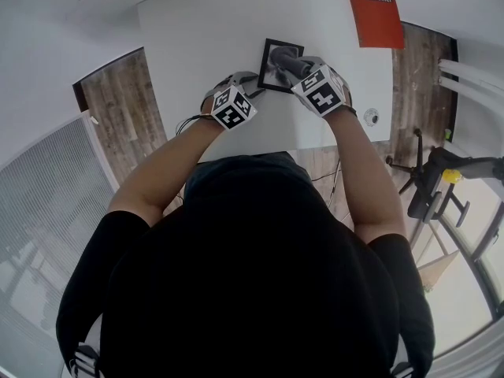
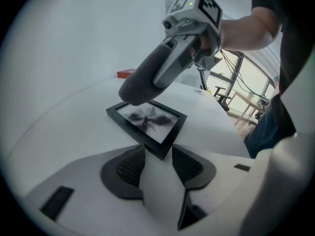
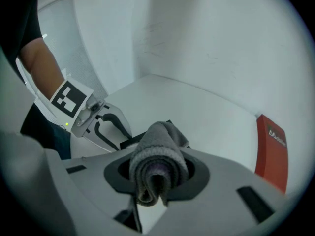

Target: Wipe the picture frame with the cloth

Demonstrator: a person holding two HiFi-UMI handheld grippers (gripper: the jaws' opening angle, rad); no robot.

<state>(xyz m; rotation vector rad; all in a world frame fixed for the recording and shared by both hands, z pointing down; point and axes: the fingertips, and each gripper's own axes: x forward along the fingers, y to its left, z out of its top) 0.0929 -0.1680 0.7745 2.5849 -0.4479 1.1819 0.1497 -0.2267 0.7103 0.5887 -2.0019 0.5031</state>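
Observation:
A black picture frame (image 2: 147, 122) with a dark blot print lies flat on the white table (image 1: 197, 30). My left gripper (image 2: 158, 156) has its near corner between the pad tips, which sit close at either side; I see no squeeze, so the jaws read as open. My right gripper (image 3: 157, 168) is shut on a rolled grey cloth (image 3: 158, 156). The cloth (image 2: 140, 85) hangs just above the frame's far part, with a gap under it. From the head view the cloth (image 1: 285, 60) covers part of the frame (image 1: 269, 75), and the left gripper (image 1: 250, 85) is at its lower left corner.
A red booklet (image 1: 374, 10) lies at the table's far right corner. A small round object (image 1: 371, 117) sits near the right edge. Beyond that edge are wooden floor, a stand and a chair (image 1: 429, 183). A wall runs behind the table.

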